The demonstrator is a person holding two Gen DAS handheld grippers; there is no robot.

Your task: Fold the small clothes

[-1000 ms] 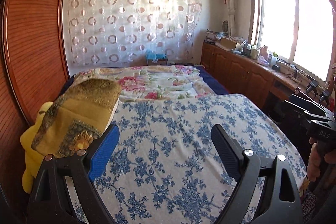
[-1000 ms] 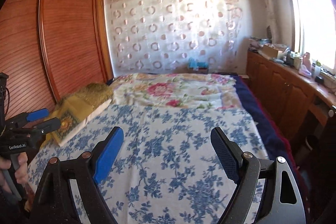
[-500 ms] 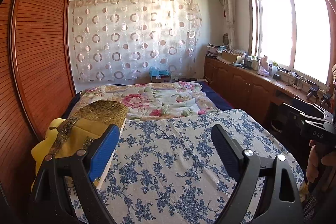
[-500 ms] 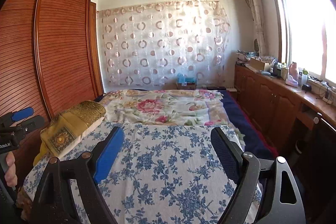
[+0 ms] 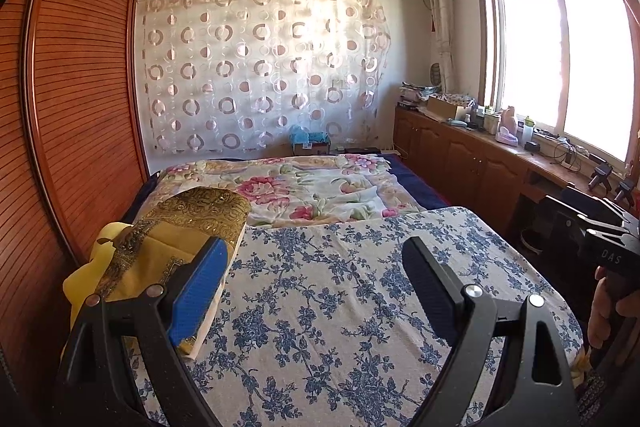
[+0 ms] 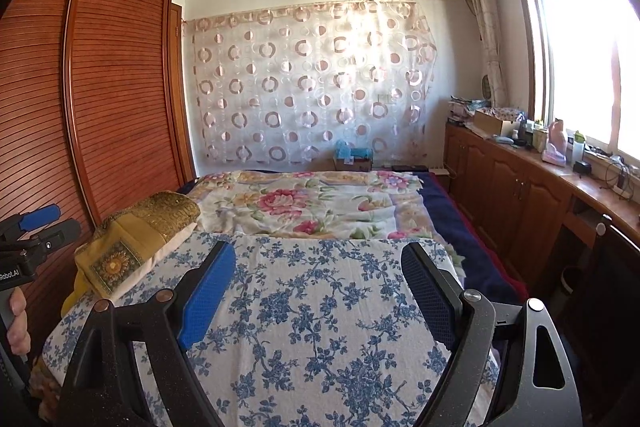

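Observation:
My left gripper (image 5: pixel 314 247) hangs open over a bed sheet with blue flowers (image 5: pixel 340 291), nothing between its fingers. My right gripper (image 6: pixel 319 249) is open too, over the same sheet (image 6: pixel 320 307), and holds nothing. Each gripper shows at the edge of the other's view: the right gripper (image 5: pixel 570 213) on the right with a hand (image 5: pixel 602 311) on its grip, the left gripper (image 6: pixel 50 225) on the left. No small garment shows in either view.
A yellow and gold pillow (image 5: pixel 168 235) lies at the bed's left side by the slatted wardrobe (image 5: pixel 80 107). A pink-flowered quilt (image 6: pixel 304 203) covers the far half. Wooden cabinets (image 6: pixel 516 195) with clutter run under the window on the right.
Both views have tilted upward, so the bed sits lower and more wall and ceiling show. Both grippers stay open and empty.

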